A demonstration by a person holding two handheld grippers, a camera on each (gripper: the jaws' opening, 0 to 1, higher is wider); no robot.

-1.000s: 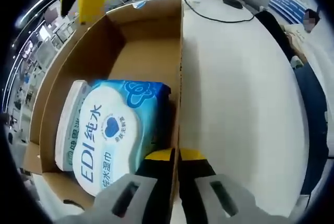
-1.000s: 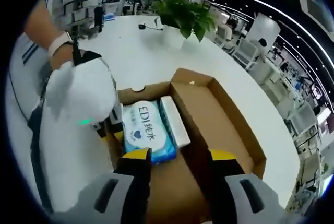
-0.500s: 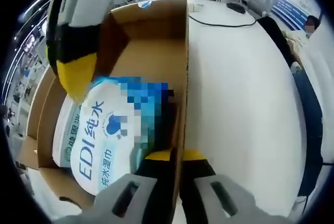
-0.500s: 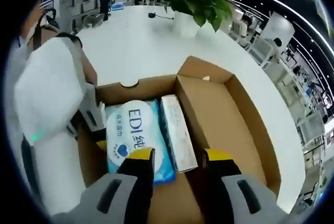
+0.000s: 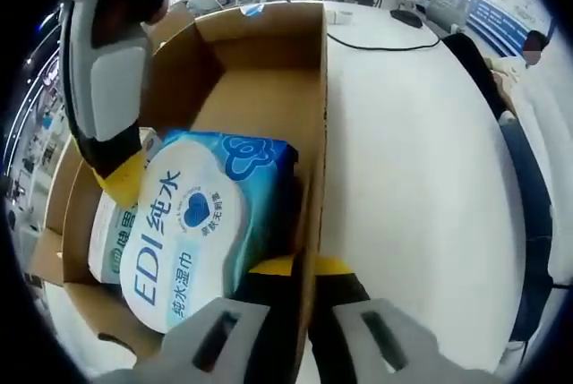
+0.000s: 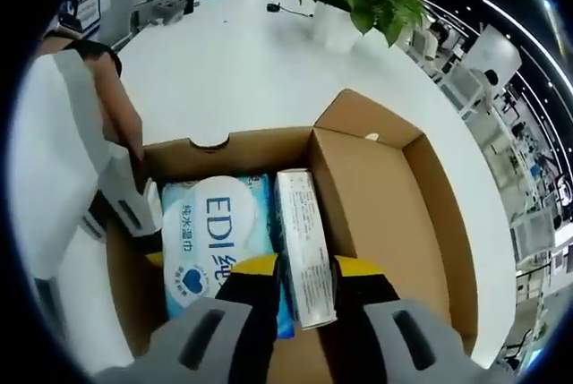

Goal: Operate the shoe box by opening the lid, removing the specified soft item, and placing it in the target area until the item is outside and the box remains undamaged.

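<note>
**Both grippers nearly closed**

Your left gripper (image 5: 300,266) has its yellow-tipped jaws almost together, a thin gap between them. Your right gripper (image 6: 294,269) reaches forward and down, jaws narrowly parted, and it also enters the left gripper view at the far left.

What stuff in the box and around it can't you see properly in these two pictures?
- Blue and white wet-wipes pack: right gripper view, its near end is behind the right gripper.
- Narrow white pack beside it: left gripper view, mostly covered by the wipes pack and the right gripper's yellow-tipped jaw.
- Brown cardboard shoe box: left gripper view, near wall behind the left gripper.
- Small print on the white pack: too small.
</note>
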